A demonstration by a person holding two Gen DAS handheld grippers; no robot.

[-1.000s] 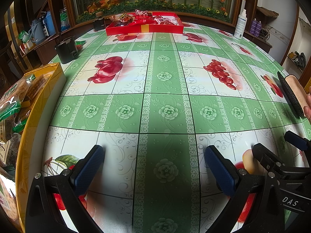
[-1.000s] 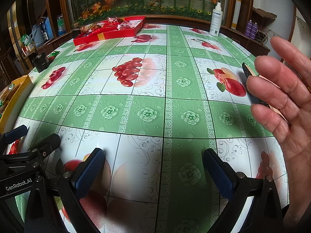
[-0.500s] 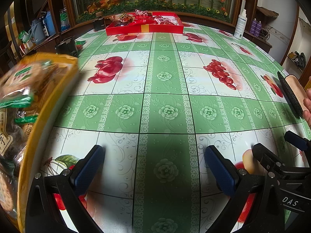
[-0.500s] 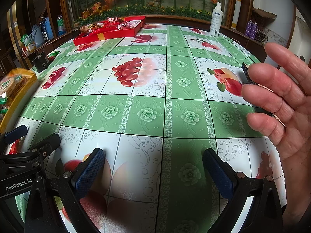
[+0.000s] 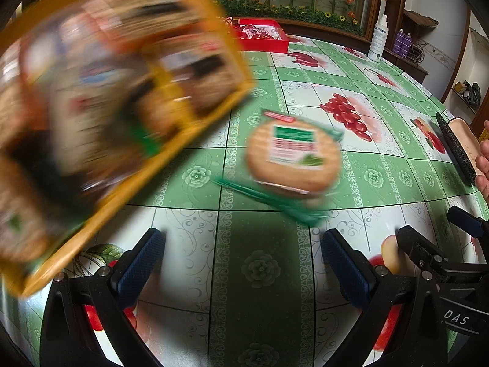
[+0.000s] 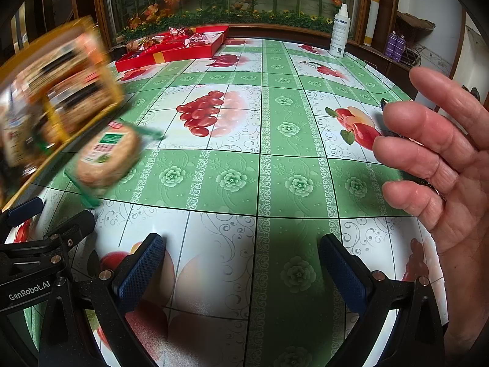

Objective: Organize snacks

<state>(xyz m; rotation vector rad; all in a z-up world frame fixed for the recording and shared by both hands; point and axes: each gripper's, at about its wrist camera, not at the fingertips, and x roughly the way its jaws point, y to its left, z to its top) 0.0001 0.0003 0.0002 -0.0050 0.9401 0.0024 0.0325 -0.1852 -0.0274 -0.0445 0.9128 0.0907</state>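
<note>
A yellow box [image 5: 101, 116] full of wrapped snacks is tipped steeply over the table at the left, heavily blurred; it also shows as the yellow box [image 6: 52, 104] in the right wrist view. One round biscuit pack [image 5: 293, 159] in a green wrapper is blurred beside the box's lower edge, above or on the cloth; the same biscuit pack [image 6: 107, 156] shows at the left. My left gripper [image 5: 243, 263] rests open near the table's front. My right gripper [image 6: 241, 266] is open too, with nothing between its fingers. A red tray [image 5: 259, 35] with snacks sits at the far end.
A person's open hand [image 6: 437, 165] is raised at the right. A dark brush [image 5: 455, 146] lies by the right table edge. A white spray bottle [image 6: 339, 33] stands at the far right. The table wears a green floral cloth [image 6: 262, 165].
The yellow box has swung up from the left edge and tipped over the table, and a biscuit pack has come out of it. Both grippers have stayed still.
</note>
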